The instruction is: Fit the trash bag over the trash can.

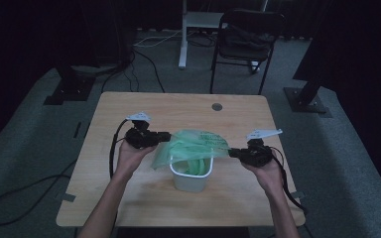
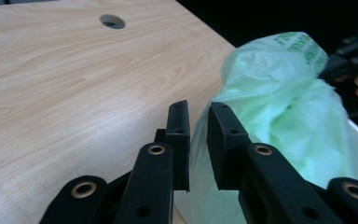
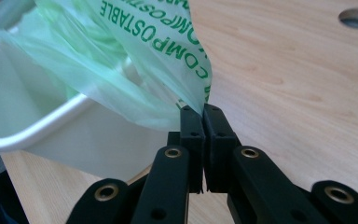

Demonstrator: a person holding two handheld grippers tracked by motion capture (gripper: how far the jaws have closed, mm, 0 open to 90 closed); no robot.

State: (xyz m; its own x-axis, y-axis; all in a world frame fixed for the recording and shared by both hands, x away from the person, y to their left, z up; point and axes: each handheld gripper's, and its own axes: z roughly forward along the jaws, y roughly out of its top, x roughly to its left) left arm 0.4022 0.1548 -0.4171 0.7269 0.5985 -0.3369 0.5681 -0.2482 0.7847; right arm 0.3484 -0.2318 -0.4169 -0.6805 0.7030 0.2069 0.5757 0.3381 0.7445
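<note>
Green bag (image 1: 194, 144) is being stretched over the white bin (image 1: 192, 176): right gripper (image 3: 203, 110) pinching its edge, left gripper (image 2: 198, 108) slightly parted around film

Both forearms enter from bottom edge, angled inward. Left hand (image 1: 129, 154) holds left gripper (image 1: 164, 136) — jaws slightly parted, pointing right. Right hand (image 1: 267, 172) holds right gripper (image 1: 232, 152) — jaws pressed together, pointing left. Grippers face each other, well apart.

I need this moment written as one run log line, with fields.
scene: green bag over white bin | right gripper: shut on bag edge | left gripper: jaws apart, bag film between | table: wooden
</note>
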